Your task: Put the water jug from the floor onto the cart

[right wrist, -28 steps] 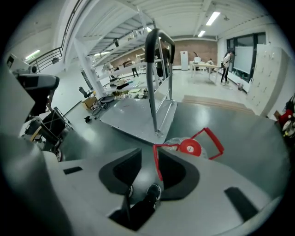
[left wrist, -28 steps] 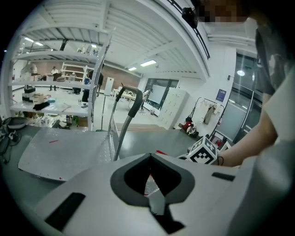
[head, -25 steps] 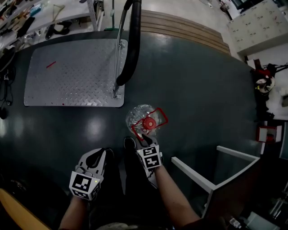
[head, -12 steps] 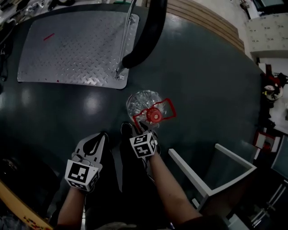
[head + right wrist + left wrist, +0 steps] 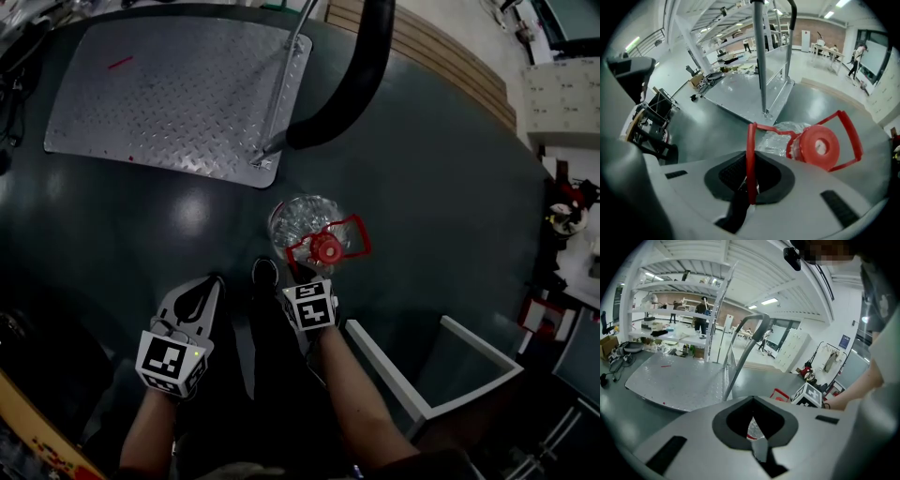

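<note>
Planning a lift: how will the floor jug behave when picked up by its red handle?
The jug will likely swing, since the thin handle loops from its neck. Its clear, crinkled wall looks soft and may dent. Fill level unseen; possibly heavy.

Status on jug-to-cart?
Done: the right gripper is at the water jug, and its jaws have just been closing on the red handle. In hand: that grip; the jug stands on the floor. Remaining: lift it onto the cart. The left gripper is shut and idle.

The water jug [image 5: 300, 220] stands on the floor [image 5: 450, 187] just before the cart [image 5: 178, 94]'s near right corner, seemingly apart from it. A frame [image 5: 386, 369] lies farther right, nearer the person.
</note>
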The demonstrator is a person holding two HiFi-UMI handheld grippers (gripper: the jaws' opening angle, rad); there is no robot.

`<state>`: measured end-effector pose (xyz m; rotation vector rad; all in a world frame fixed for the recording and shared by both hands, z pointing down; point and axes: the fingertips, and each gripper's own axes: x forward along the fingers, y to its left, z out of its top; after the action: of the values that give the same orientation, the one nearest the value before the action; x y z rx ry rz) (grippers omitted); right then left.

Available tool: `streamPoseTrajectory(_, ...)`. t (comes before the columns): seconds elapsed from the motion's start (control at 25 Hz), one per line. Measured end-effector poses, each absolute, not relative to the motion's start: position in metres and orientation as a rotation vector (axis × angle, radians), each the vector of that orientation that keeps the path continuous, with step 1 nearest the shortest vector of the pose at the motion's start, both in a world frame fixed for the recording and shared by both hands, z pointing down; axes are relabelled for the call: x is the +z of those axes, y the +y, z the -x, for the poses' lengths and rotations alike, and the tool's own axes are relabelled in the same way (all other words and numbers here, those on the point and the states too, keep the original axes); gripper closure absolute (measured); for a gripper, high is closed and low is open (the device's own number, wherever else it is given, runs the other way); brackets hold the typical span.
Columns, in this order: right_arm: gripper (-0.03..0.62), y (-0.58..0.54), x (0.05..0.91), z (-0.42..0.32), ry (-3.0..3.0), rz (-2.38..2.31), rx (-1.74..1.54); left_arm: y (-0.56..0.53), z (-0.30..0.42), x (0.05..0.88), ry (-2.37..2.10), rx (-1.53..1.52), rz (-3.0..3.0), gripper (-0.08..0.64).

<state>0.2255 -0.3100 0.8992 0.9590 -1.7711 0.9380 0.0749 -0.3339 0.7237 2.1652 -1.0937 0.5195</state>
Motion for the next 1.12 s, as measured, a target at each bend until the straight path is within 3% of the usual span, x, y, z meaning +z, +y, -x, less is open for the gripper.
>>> streamPoseTrajectory(0.44,0.566,-0.295,0.819,-0.203,-1.863,-0.984,1.151,-0.316,-0.04,0.689,-1.096,0.497,-2.195,0.552)
streamPoseTrajectory(1.12,0.566,-0.297,0.618,0.016,-2.213,-0.805,0.853,-0.295,0.14,0.563,-1.341,0.327,-2.187,0.554)
